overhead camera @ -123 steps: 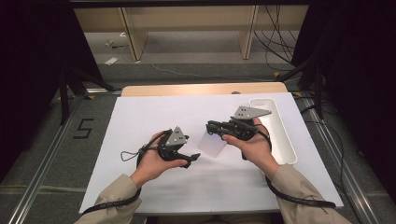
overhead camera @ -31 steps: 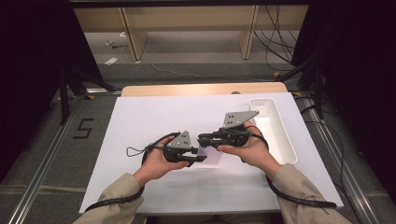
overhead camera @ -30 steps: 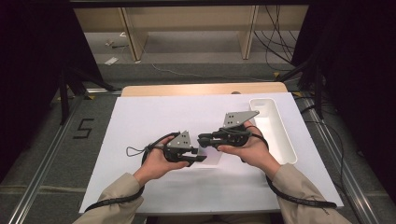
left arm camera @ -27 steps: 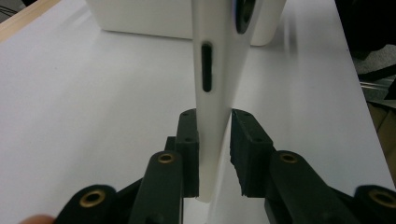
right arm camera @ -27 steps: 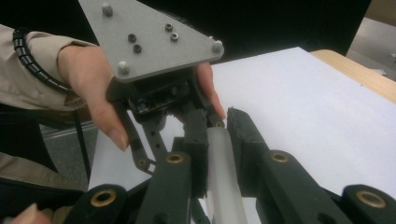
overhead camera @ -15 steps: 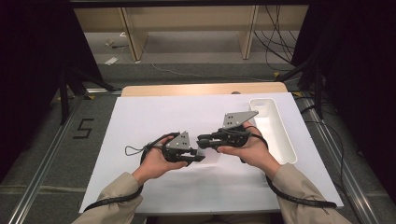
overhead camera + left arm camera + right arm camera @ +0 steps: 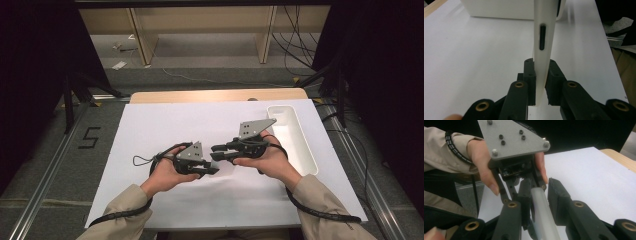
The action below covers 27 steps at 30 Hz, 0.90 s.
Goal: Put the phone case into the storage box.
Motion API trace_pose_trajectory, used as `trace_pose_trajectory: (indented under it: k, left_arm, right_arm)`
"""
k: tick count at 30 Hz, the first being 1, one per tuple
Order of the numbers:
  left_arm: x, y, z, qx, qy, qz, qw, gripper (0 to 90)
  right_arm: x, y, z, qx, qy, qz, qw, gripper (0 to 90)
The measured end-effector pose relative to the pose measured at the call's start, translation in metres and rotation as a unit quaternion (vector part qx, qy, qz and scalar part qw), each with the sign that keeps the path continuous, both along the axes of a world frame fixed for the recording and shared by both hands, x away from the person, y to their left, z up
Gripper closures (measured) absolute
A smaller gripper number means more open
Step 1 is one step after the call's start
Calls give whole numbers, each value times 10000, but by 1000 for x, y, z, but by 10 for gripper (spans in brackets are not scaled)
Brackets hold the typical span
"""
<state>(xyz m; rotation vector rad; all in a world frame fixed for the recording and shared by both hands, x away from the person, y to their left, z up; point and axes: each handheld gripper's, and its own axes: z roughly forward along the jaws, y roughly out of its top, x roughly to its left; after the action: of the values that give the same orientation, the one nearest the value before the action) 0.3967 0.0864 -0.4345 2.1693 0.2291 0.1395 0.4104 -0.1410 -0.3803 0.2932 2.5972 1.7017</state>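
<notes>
A thin white case, with a dark slot in its edge (image 7: 543, 37), stands on edge between the two grippers. My left gripper (image 7: 541, 72) is shut on its lower end, having just closed further, and both pads press it. In the high view the left gripper (image 7: 212, 170) points right at mid-table. The right gripper (image 7: 217, 150) points left toward it. In the right gripper view the case's translucent edge (image 7: 541, 212) lies between the jaws of my right gripper (image 7: 540, 187). Those jaws have just been opening, and the right pad (image 7: 557, 192) stands off the case.
A long white tray (image 7: 292, 140) lies at the right side of the white table sheet (image 7: 165, 125) and shows beyond the case as a white tray (image 7: 499, 10). Cables trail from both grippers. A wooden edge (image 7: 215, 95) borders the far side.
Since the oldest frame both hands have drawn together toward the table's middle, bringing the grippers tip to tip. Over the last second nothing has visibly moved in the high view.
</notes>
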Motion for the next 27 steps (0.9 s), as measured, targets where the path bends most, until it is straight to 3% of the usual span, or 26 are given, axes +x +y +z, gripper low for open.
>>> trace_pose_trajectory:
  k: [11,15,21,27]
  left_arm:
    - [-1,1,3,-23,29,45,10000,811]
    - [-1,2,3,-50,32,136,9999,811]
    - [0,4,4,-103,85,474,9988,811]
    - [2,5,4,-131,154,865,9960,810]
  right_arm:
    - [2,-3,1,95,50,-50,9999,622]
    - [5,-3,0,277,107,-200,9994,494]
    - [9,-8,1,645,270,-421,9967,350]
    - [13,-13,2,875,137,-826,9926,272]
